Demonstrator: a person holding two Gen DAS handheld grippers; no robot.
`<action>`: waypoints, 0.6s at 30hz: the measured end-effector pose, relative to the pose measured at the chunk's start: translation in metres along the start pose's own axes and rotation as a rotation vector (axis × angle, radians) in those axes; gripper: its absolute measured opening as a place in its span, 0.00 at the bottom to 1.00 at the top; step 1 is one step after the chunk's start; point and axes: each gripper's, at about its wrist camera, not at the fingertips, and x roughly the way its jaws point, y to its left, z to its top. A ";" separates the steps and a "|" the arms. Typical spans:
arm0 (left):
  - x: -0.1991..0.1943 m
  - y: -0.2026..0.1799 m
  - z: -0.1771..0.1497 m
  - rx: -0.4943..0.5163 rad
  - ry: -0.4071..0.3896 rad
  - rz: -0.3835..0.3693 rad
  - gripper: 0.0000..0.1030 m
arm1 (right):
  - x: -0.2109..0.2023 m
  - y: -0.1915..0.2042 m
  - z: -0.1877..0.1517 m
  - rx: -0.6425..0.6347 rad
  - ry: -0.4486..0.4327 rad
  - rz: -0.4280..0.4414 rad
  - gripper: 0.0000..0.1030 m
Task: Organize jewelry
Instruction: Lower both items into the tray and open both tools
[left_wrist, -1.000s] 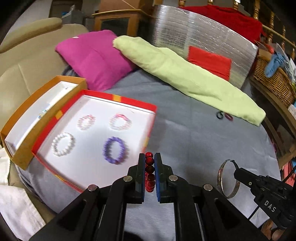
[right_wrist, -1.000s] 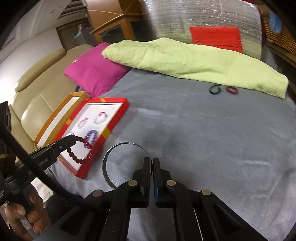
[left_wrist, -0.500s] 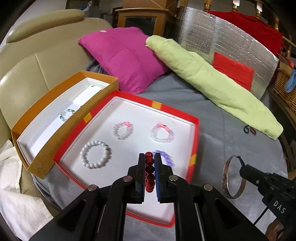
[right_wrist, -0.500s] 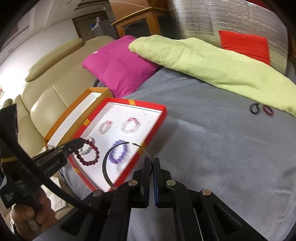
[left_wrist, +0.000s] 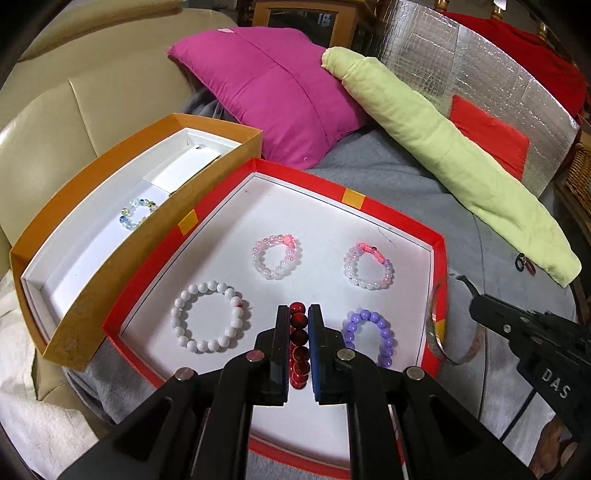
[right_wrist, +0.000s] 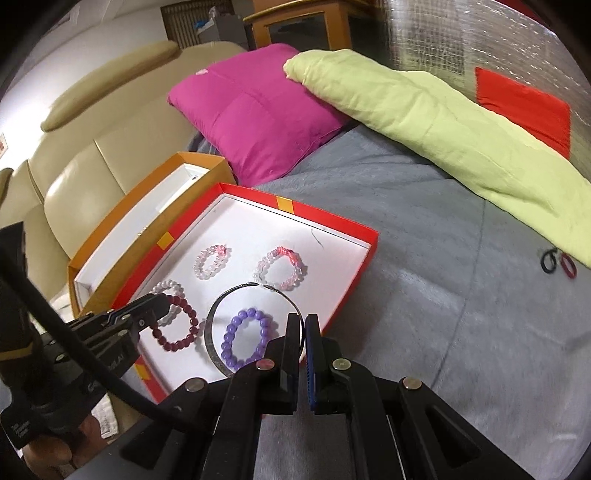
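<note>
Left wrist view: our left tool (left_wrist: 298, 326) pinches the dark red bracelet (left_wrist: 297, 343) above the red tray (left_wrist: 436, 258), over the bare spot between white and purple bracelets. Our right tool (right_wrist: 304, 339) seemingly grips a metal bangle (right_wrist: 218, 325) over the purple bracelet.

Jewelry sorted in two open boxes; two pieces held above.

The red box (left_wrist: 438, 280), white inside, holds four bead bracelets lying flat and apart: white (left_wrist: 208, 318), purple (left_wrist: 369, 341), and two pale pink (left_wrist: 276, 256) (left_wrist: 368, 266). A dark red bead bracelet (right_wrist: 175, 324) hangs clamped in the left gripper (left_wrist: 298, 314) over the box. A thin metal bangle (right_wrist: 218, 325) is pinched edgewise in the right gripper (right_wrist: 305, 321). The orange box (left_wrist: 110, 254) beside it holds one clear bead bracelet (left_wrist: 137, 213).
</note>
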 end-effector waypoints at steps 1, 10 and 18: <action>0.002 0.000 0.002 0.002 0.001 -0.001 0.09 | 0.004 0.002 0.003 -0.006 0.005 -0.006 0.04; 0.023 0.005 0.012 0.007 0.025 0.003 0.09 | 0.041 0.014 0.020 -0.052 0.060 -0.044 0.04; 0.039 0.019 0.017 -0.014 0.051 0.012 0.09 | 0.066 0.019 0.028 -0.077 0.099 -0.061 0.04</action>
